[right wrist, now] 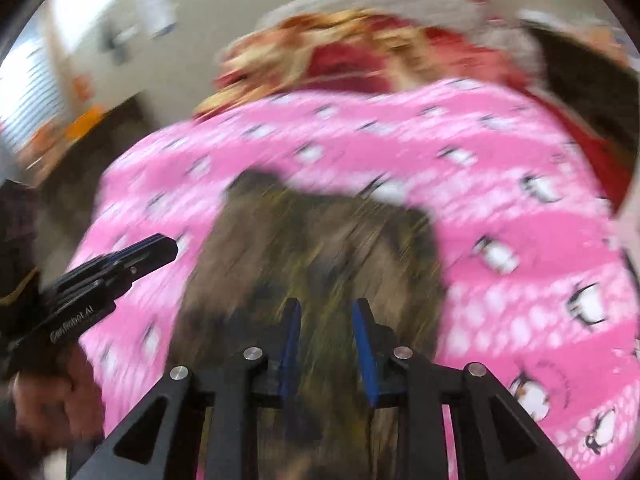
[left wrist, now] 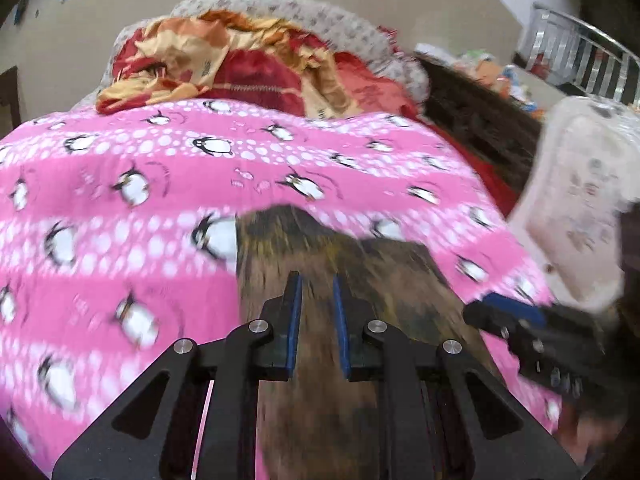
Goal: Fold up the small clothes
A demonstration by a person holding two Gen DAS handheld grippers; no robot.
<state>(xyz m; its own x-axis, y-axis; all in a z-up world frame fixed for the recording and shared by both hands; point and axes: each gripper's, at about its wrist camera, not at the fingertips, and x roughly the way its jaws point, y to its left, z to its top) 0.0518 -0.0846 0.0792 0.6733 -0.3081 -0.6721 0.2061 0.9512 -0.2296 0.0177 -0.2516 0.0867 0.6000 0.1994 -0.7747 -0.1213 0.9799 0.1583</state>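
Note:
A small brown and olive patterned garment (left wrist: 320,264) lies on a pink penguin-print blanket (left wrist: 120,184). It also shows, blurred, in the right wrist view (right wrist: 320,248). My left gripper (left wrist: 318,284) hovers over the garment's near part, jaws a little apart with nothing between them. It also shows at the left of the right wrist view (right wrist: 160,246). My right gripper (right wrist: 326,308) is over the garment too, jaws apart and empty. It also shows at the right of the left wrist view (left wrist: 500,308).
A crumpled red and gold quilt (left wrist: 240,64) is heaped at the bed's far end, against a grey patterned pillow (left wrist: 320,16). A pale floral cloth (left wrist: 580,200) hangs at the right. A dark wooden bed frame (left wrist: 480,120) and metal railing (left wrist: 580,48) stand beyond.

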